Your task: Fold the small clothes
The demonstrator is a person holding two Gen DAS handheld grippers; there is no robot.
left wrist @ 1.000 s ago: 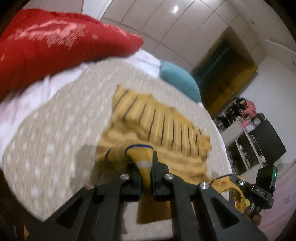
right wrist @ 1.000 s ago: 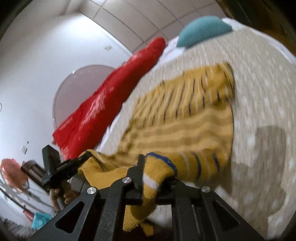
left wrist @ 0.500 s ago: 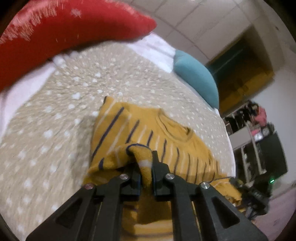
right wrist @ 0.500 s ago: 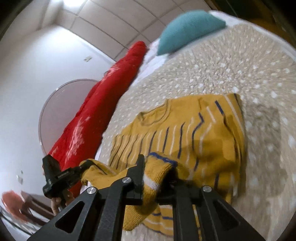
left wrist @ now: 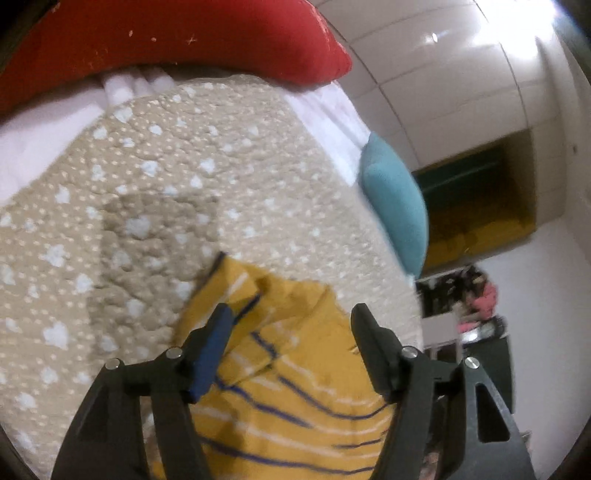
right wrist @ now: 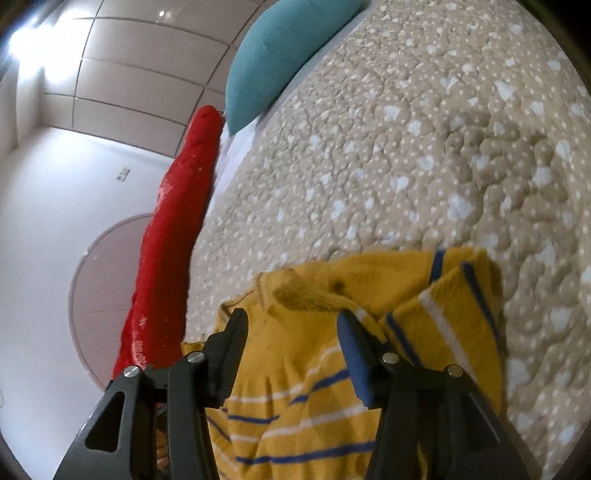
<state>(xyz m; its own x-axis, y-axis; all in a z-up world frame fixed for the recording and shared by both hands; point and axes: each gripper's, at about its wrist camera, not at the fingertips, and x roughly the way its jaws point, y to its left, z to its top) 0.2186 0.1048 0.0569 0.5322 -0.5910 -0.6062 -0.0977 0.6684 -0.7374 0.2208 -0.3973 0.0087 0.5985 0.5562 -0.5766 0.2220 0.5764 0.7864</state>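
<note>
- Left gripper [left wrist: 291, 314] is hanging w/ jaws spread wide, gripping nothing; yellow fabric is showing in the gap betw. its two fingers.
- Its left finger is wearing a blue pad [left wrist: 210, 350]; the right finger is showing plain black.
- Sweater [left wrist: 295, 387] – yellow w/ navy & white stripes – is lying on the bedspread [left wrist: 166, 177] right under the left gripper, w/ a striped edge doubled back over the body near the blue pad.
- Bedspread is beige, quilted, w/ white dots & hearts; a grey shadow is falling on it to the left of the sweater.
- Red cushion [left wrist: 166, 33] is lying along the far edge of the bed in the left wrist view, w/ white sheet [left wrist: 332, 107] peeking out beside it.
- Teal pillow [left wrist: 395, 210] is sitting at the bed's right edge in that view, well apart from the sweater.
- Right gripper [right wrist: 291, 317] is also gaping wide, w/ nothing betw. its fingers; blue pad [right wrist: 354, 354] is on its right finger.
- In the right wrist view the sweater [right wrist: 314, 387] is lying folded beneath the gripper: neckline is showing near the fingertips, and a striped layer w/ a navy-edged hem is lying on top at the right.
- Beyond it, bedspread [right wrist: 424, 129] is stretching away to the teal pillow [right wrist: 280, 51] & red cushion [right wrist: 173, 229] at the left.
</note>
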